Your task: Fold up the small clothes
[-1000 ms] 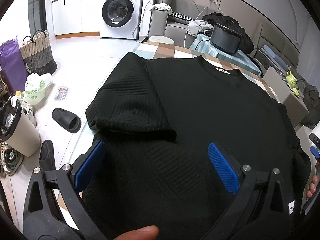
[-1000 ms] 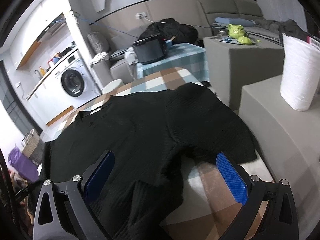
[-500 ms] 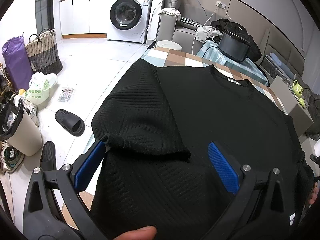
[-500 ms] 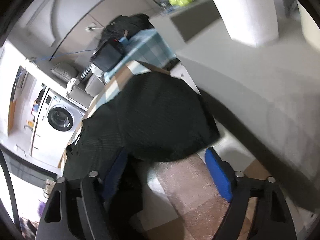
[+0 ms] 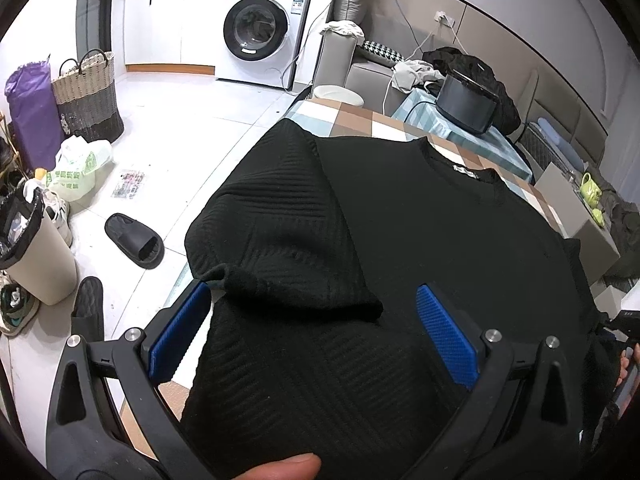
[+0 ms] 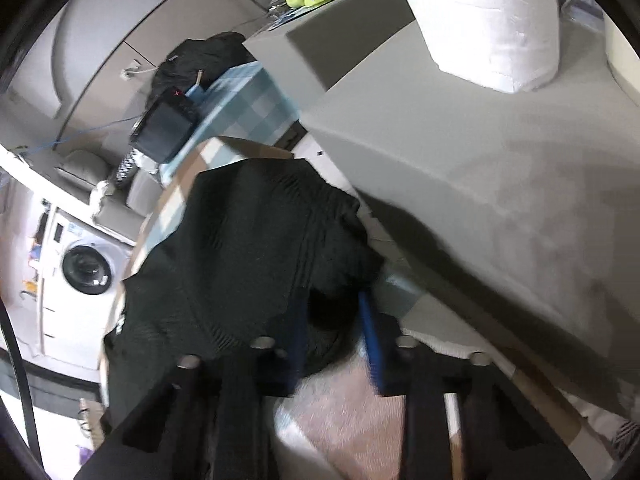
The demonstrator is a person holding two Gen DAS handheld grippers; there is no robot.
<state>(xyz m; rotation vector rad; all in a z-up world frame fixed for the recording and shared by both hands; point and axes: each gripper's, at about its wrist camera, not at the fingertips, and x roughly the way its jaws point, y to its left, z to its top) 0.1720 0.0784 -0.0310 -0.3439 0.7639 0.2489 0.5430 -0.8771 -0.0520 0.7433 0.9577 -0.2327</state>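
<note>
Right gripper [image 6: 334, 336] rolled, dropped onto the sleeve [image 6: 320, 236], jaws just closing on its edge. Left gripper [image 5: 314, 334] wide open, holding nothing. Pinch firmly before folding the shirt [image 5: 440, 232].

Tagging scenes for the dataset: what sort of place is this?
Most likely a lived-in home, an open room combining laundry and living space. A front-loading washing machine sits under a counter, a grey sofa runs along the wall, and a woven laundry basket stands on the tiled floor.
</note>
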